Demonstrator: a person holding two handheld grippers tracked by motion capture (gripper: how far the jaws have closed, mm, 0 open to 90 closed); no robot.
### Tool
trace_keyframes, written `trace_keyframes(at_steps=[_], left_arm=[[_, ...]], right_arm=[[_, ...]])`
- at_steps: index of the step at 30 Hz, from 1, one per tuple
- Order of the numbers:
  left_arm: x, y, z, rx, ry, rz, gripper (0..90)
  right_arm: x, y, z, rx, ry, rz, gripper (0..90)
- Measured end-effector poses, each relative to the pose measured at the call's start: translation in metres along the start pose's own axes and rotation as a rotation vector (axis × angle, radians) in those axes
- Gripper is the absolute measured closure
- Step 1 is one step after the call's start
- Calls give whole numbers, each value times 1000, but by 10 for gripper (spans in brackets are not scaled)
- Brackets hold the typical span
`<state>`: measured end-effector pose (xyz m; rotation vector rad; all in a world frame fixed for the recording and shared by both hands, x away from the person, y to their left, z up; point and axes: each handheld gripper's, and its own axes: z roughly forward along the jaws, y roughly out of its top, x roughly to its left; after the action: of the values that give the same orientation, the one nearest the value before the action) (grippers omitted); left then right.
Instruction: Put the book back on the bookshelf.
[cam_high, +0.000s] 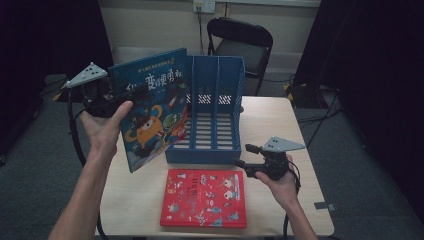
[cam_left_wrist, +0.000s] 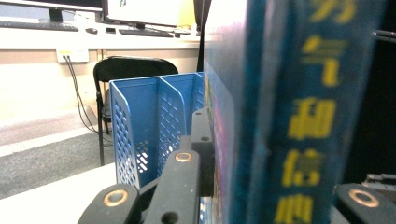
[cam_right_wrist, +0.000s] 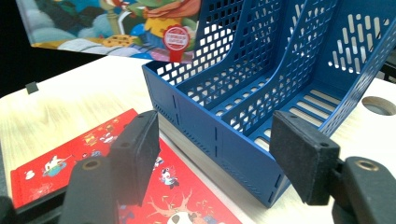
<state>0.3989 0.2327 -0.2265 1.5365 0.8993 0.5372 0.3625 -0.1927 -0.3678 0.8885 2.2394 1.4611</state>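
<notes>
The left claw grips the blue book upright beside the blue rack, apparently for slotting in; the right claw gapes wide, empty.

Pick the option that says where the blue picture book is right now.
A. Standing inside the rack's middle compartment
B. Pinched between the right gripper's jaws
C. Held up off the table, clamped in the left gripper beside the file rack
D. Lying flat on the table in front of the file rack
C: in the high view the left gripper holds the blue picture book upright above the table, left of the blue file rack; the left gripper view shows the book between its jaws.
</notes>
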Motion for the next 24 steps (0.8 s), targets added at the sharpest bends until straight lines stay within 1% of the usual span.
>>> trace_keyframes(at_steps=[2,3,6,9,15,18,21,23,24], left_arm=[[2,0,3,-3,8,-5,833],[2,-1,5,-9,18,-11,833],[3,-1,11,-19,56,-2,833],[6,-2,18,-28,76,-8,833],[10,-3,32,-55,97,-43,833],[10,-3,37,-60,104,-29,833],[10,-4,43,-73,117,-37,833],[10,-4,45,-71,119,-31,833],[11,-5,47,-71,125,-37,833]], right_arm=[[0,0,0,-2,0,0,334],[-1,0,-1,-2,-2,1,334],[-2,0,-1,-1,-3,2,334],[-1,0,-1,-1,-1,2,334],[-2,0,-1,0,-3,-1,334],[-2,0,-2,-2,-3,1,334],[-3,-1,-3,-2,-2,3,334],[-3,-1,-3,-5,-1,2,334],[-3,-1,-3,-4,-1,2,334]])
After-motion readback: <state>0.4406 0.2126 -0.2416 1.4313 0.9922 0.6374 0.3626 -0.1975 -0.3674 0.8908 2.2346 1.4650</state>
